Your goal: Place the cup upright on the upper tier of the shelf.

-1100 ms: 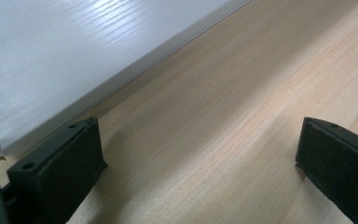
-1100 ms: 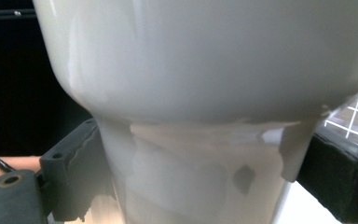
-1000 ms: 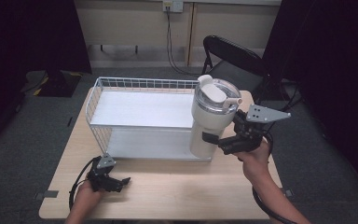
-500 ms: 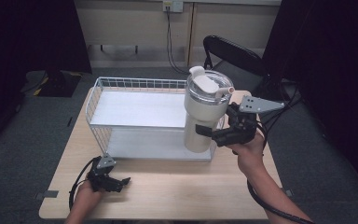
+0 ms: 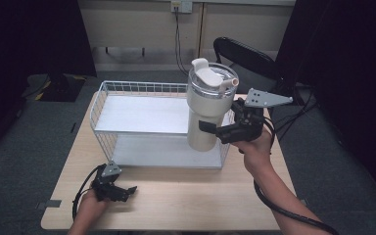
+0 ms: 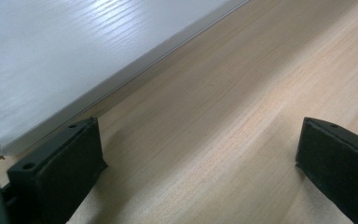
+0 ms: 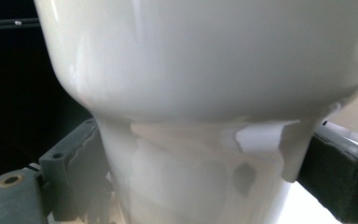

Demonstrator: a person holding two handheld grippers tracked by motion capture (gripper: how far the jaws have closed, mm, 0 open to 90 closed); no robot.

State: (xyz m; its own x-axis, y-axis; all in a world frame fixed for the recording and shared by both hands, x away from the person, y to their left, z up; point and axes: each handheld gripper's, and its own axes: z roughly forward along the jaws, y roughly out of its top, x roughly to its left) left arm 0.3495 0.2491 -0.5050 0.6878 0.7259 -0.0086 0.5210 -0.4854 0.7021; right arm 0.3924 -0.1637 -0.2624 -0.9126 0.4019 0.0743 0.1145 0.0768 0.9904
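Tumbler rides upright, clamped low by the right gripper's fingers; lower it gently onto the rack's shelf. Left gripper rests wide on the worktop.

The tumbler stood upright between the jaws of the right gripper, above the right end of the wire rack. The rack lay to that gripper's left, on the far half of the table. The left gripper rested on the table just before the rack's front left corner, well apart from the right gripper, with bare tabletop between its jaws.
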